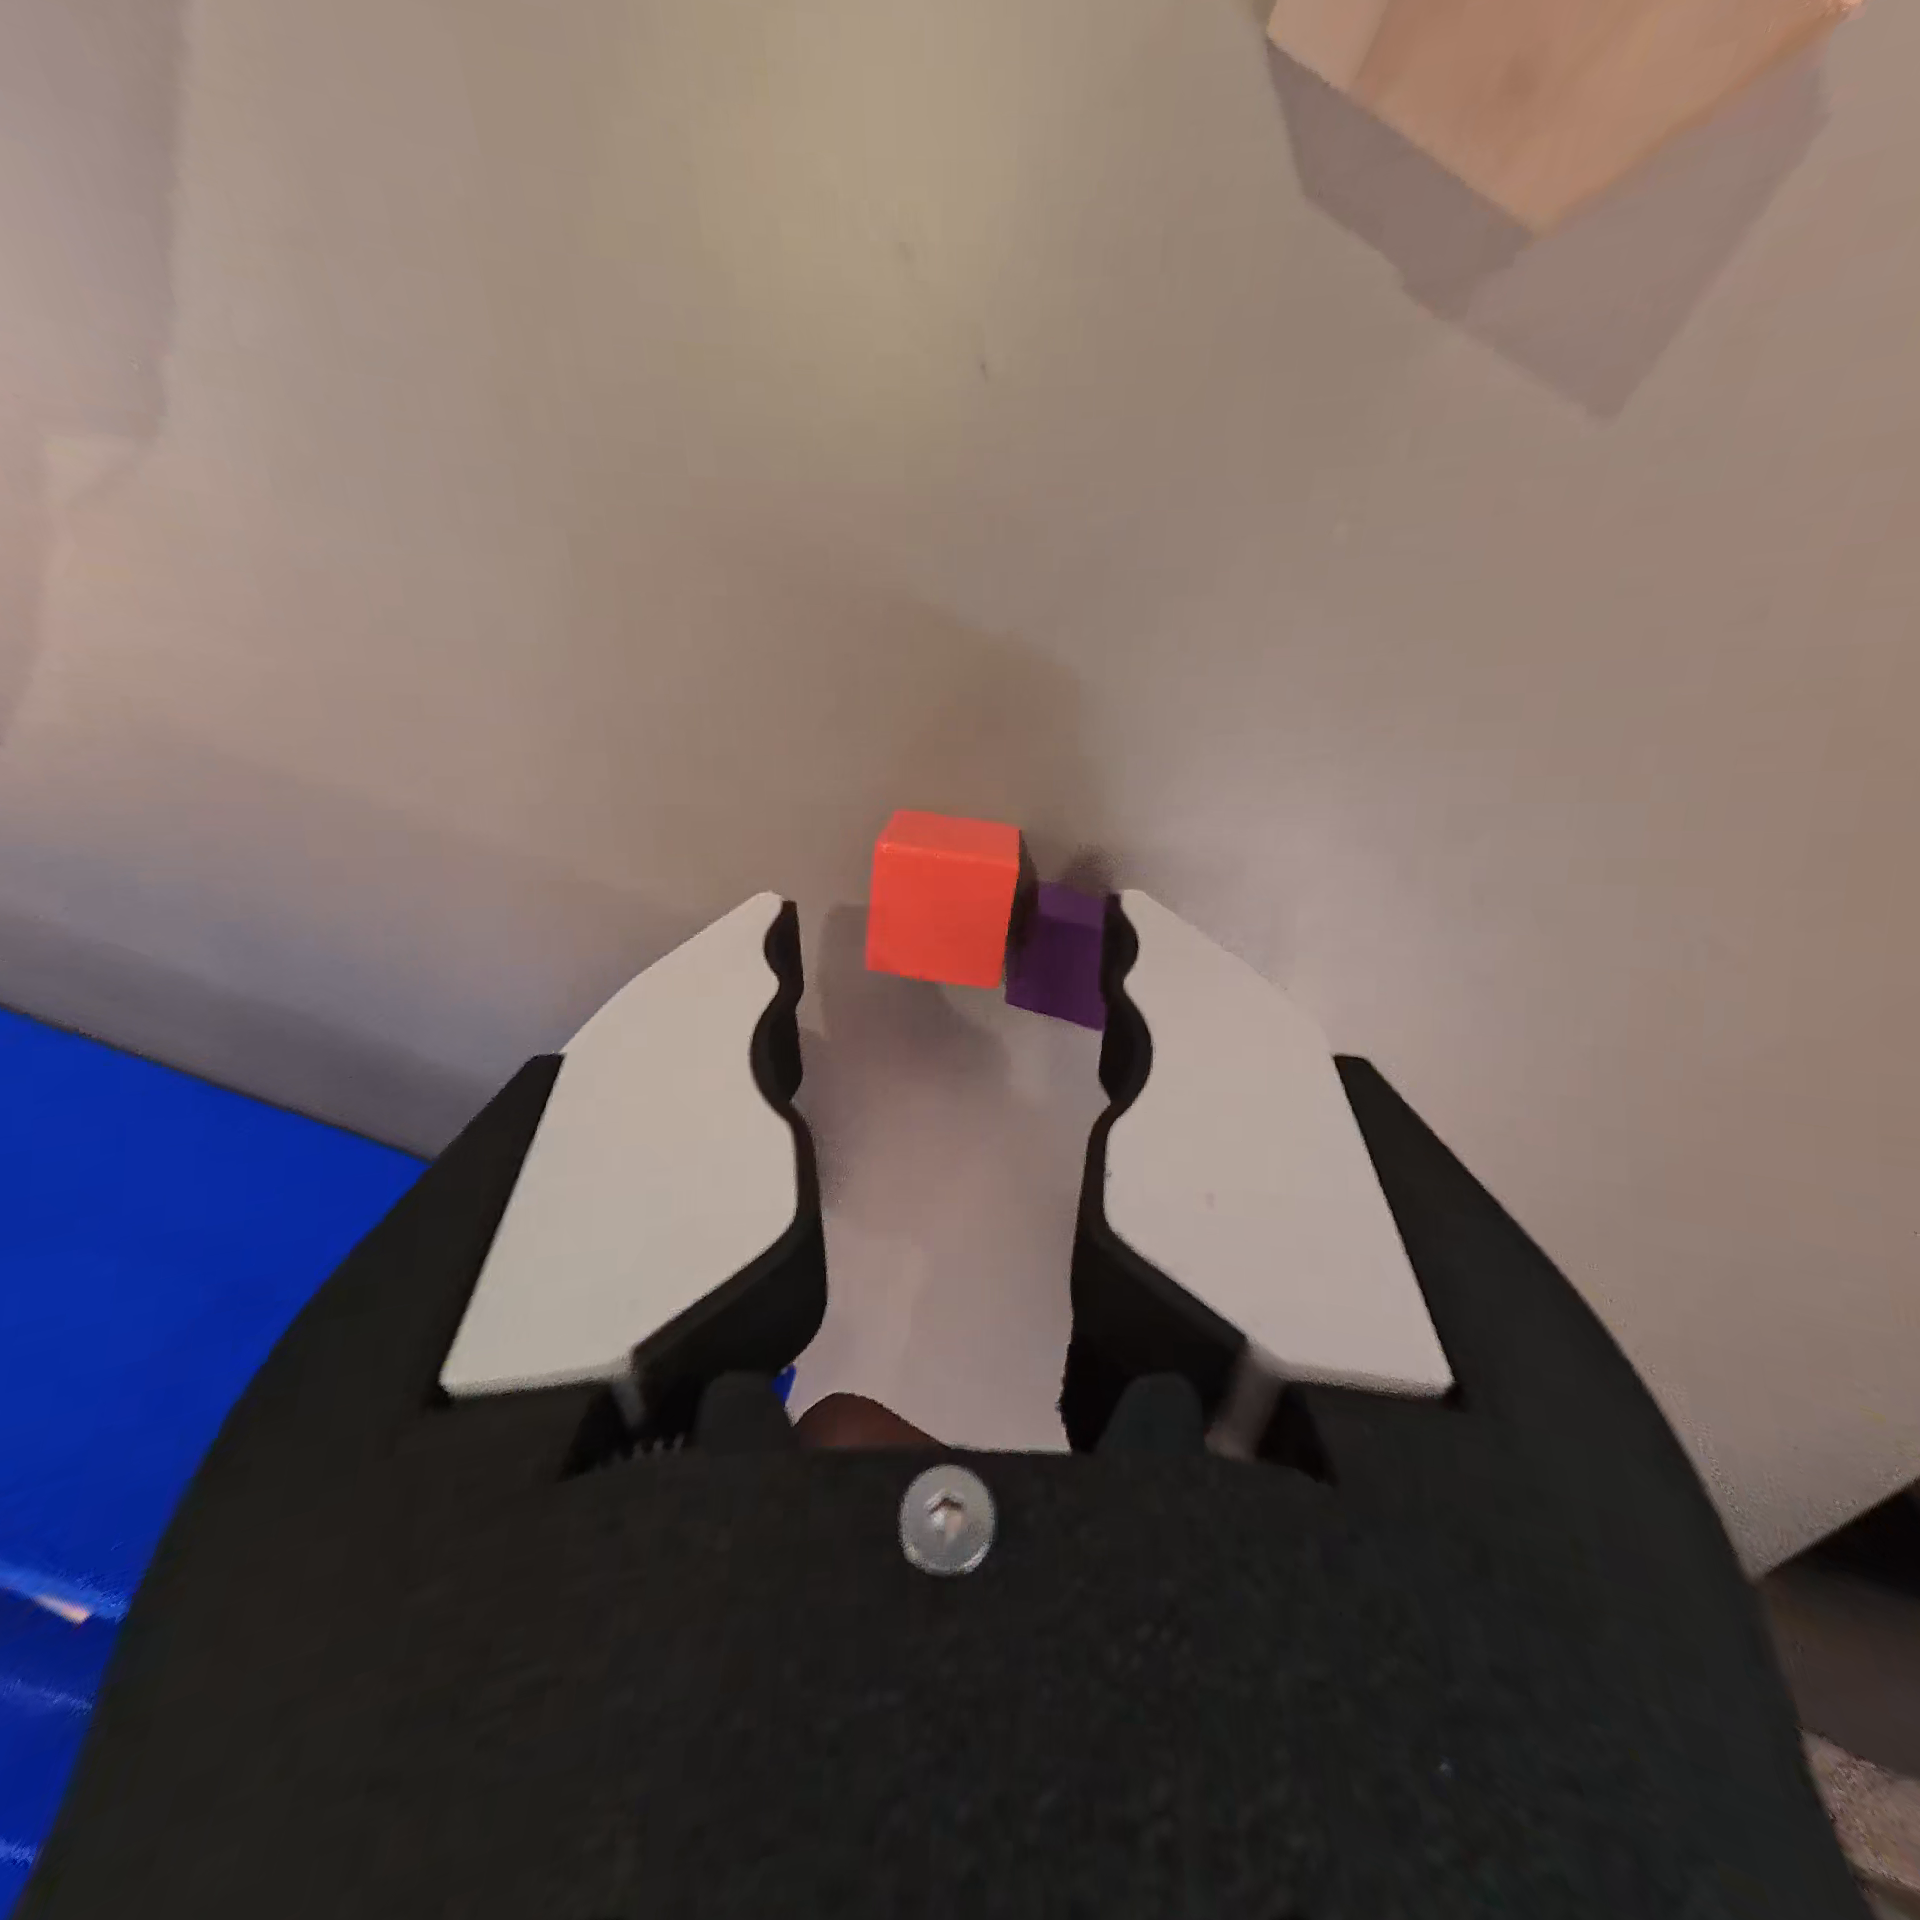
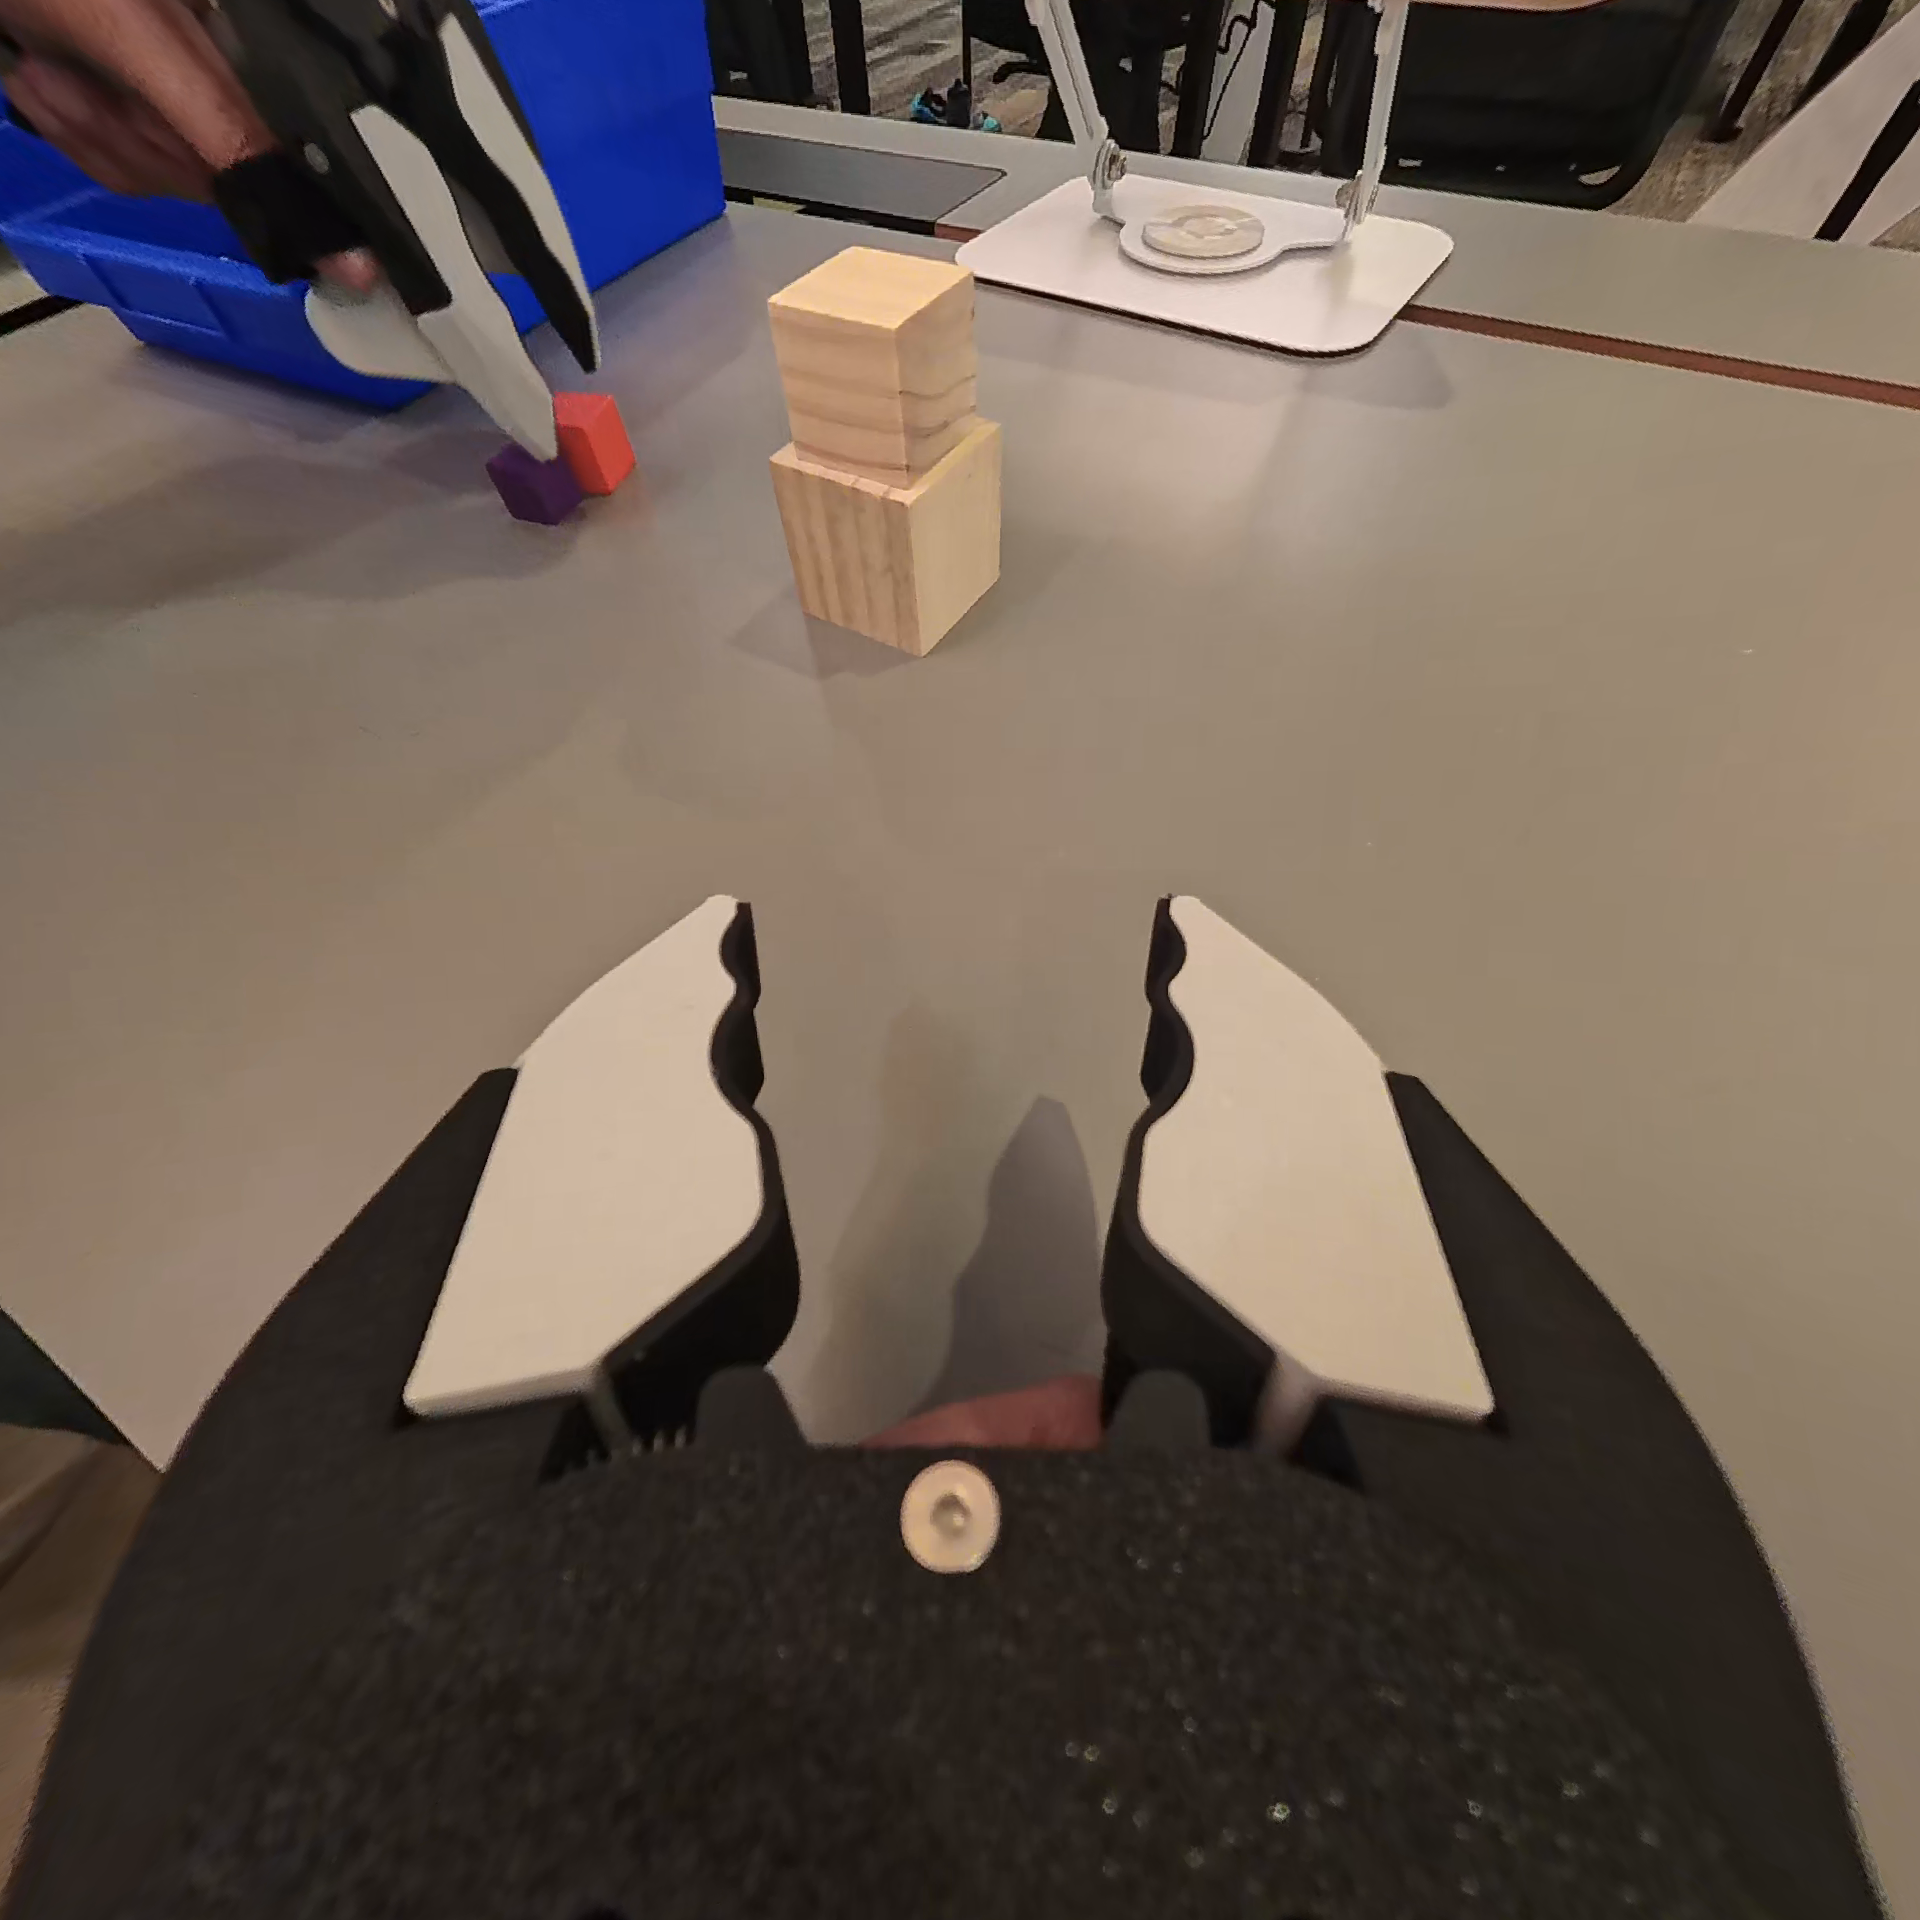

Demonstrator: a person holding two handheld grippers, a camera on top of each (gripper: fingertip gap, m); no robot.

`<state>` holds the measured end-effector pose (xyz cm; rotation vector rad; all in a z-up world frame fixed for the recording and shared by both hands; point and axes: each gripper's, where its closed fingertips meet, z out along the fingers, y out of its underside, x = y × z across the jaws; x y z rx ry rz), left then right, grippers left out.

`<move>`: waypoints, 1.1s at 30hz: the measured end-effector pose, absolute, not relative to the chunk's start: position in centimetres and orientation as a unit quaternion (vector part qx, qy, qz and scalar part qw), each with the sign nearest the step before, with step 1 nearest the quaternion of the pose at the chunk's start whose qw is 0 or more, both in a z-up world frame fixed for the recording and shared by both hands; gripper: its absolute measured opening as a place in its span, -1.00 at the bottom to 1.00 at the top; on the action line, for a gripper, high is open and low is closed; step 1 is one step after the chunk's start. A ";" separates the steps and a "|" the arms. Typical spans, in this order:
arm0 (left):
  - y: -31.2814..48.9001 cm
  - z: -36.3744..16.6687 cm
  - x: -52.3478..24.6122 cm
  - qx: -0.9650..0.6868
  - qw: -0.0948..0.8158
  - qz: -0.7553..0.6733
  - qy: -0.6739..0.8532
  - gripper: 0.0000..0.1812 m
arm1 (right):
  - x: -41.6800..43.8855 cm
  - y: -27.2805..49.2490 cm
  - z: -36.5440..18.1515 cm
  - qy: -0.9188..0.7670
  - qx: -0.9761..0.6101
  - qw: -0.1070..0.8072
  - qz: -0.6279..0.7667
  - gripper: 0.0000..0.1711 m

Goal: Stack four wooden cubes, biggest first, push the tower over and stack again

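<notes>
While two pale wooden cubes [image 2: 888, 447] sit stacked mid-tabletop [image 2: 1351, 675], left tongs [image 1: 951, 914] gape wide around orange cube [image 1: 940, 909], purple cube [image 1: 1060, 956] touching it, right tongs [image 2: 951, 914] wide, empty.

You're at a grey table [image 2: 1351, 675] in what looks like an office or meeting room: dark chair legs [image 2: 1195, 73] on patterned carpet [image 2: 914, 52] behind it, a blue bin [image 2: 623, 135], a white stand [image 2: 1216, 260].
</notes>
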<state>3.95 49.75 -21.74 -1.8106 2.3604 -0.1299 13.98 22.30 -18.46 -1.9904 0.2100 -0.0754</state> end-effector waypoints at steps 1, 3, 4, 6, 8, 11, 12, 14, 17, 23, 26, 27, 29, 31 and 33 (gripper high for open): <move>49.7 -21.9 3.8 -0.601 0.077 -0.044 0.794 -0.39 | 14.0 22.3 -18.4 0.089 -0.837 0.540 -0.030 -0.16; 49.8 -22.2 3.9 -0.598 0.078 -0.048 0.796 -0.39 | 14.0 22.3 -18.5 0.089 -0.837 0.539 -0.027 -0.17; 49.8 -22.3 4.0 -0.600 0.074 -0.052 0.795 -0.39 | 13.9 22.3 -18.5 0.089 -0.838 0.538 -0.026 -0.17; 49.8 -22.6 4.3 -0.603 0.069 -0.057 0.793 -0.40 | 13.9 22.4 -18.6 0.088 -0.839 0.537 -0.024 -0.18; 50.1 -23.1 4.2 -0.603 0.062 -0.050 0.793 -0.42 | 13.8 22.4 -18.6 0.086 -0.840 0.536 -0.023 -0.18; 50.5 -24.0 3.5 -0.602 0.046 -0.040 0.796 -0.43 | 13.8 22.4 -18.6 0.085 -0.839 0.537 -0.022 -0.18; 50.4 -24.0 3.6 -0.606 0.045 -0.049 0.793 -0.47 | 13.7 22.4 -18.6 0.085 -0.839 0.537 -0.021 -0.18; 50.4 -24.1 3.6 -0.603 0.043 -0.049 0.795 -0.52 | 13.7 22.4 -18.6 0.085 -0.840 0.536 -0.019 -0.19; 50.1 -24.0 3.8 -0.598 0.048 -0.054 0.799 -0.68 | 13.7 22.4 -18.6 0.085 -0.840 0.536 -0.017 -0.20; 50.4 -23.8 3.8 -0.581 0.087 -0.047 0.808 -0.68 | 13.6 22.5 -18.6 0.080 -0.840 0.536 -0.016 -0.20; 48.9 -22.1 4.5 -0.571 0.159 -0.085 0.801 -0.68 | 13.5 22.4 -18.5 0.078 -0.838 0.539 -0.013 -0.20; 48.3 -21.2 4.8 -0.568 0.196 -0.100 0.793 -0.68 | 13.5 22.4 -18.4 0.079 -0.837 0.541 -0.011 -0.20; 47.5 -18.9 5.0 -0.568 0.284 -0.124 0.762 -0.68 | 13.6 22.4 -18.4 0.081 -0.836 0.543 -0.009 -0.21; 46.3 -16.6 4.6 -0.584 0.363 -0.167 0.707 -0.68 | 13.6 22.4 -18.3 0.082 -0.835 0.544 -0.008 -0.22; 45.2 -14.8 3.4 -0.603 0.427 -0.202 0.643 -0.68 | 13.7 22.4 -18.3 0.082 -0.835 0.544 -0.008 -0.22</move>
